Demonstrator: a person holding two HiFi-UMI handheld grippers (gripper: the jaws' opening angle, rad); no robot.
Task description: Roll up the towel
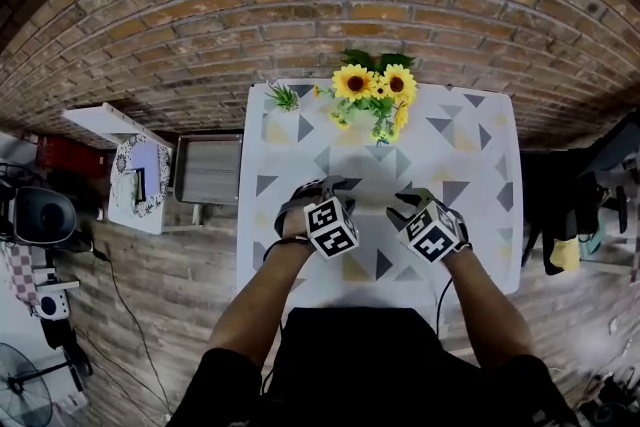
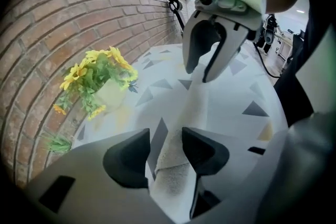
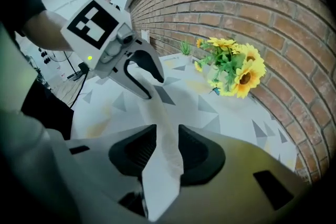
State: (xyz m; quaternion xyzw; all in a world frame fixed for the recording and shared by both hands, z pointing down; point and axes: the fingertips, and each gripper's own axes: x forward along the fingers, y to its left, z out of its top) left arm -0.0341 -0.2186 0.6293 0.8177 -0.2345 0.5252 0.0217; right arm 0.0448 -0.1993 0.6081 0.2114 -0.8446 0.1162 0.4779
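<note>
A white towel (image 2: 197, 102), gathered into a narrow band, stretches above the patterned table (image 1: 470, 215) between my two grippers. One end lies between the jaws of my left gripper (image 2: 165, 139). Its right pad touches the cloth and a gap shows beside the left pad, so it stands open. My right gripper (image 3: 166, 134) is shut on the other end of the towel (image 3: 163, 118), both pads against the cloth. The grippers face each other over the table's middle, left gripper (image 1: 325, 205) and right gripper (image 1: 410, 205) close together. In the head view the towel is hard to make out.
A pot of sunflowers (image 1: 375, 100) stands at the table's far edge by the brick wall (image 1: 300, 5), with a small green plant (image 1: 284, 97) to its left. A white cabinet (image 1: 135, 175) and a grey crate (image 1: 208, 170) stand on the floor to the left.
</note>
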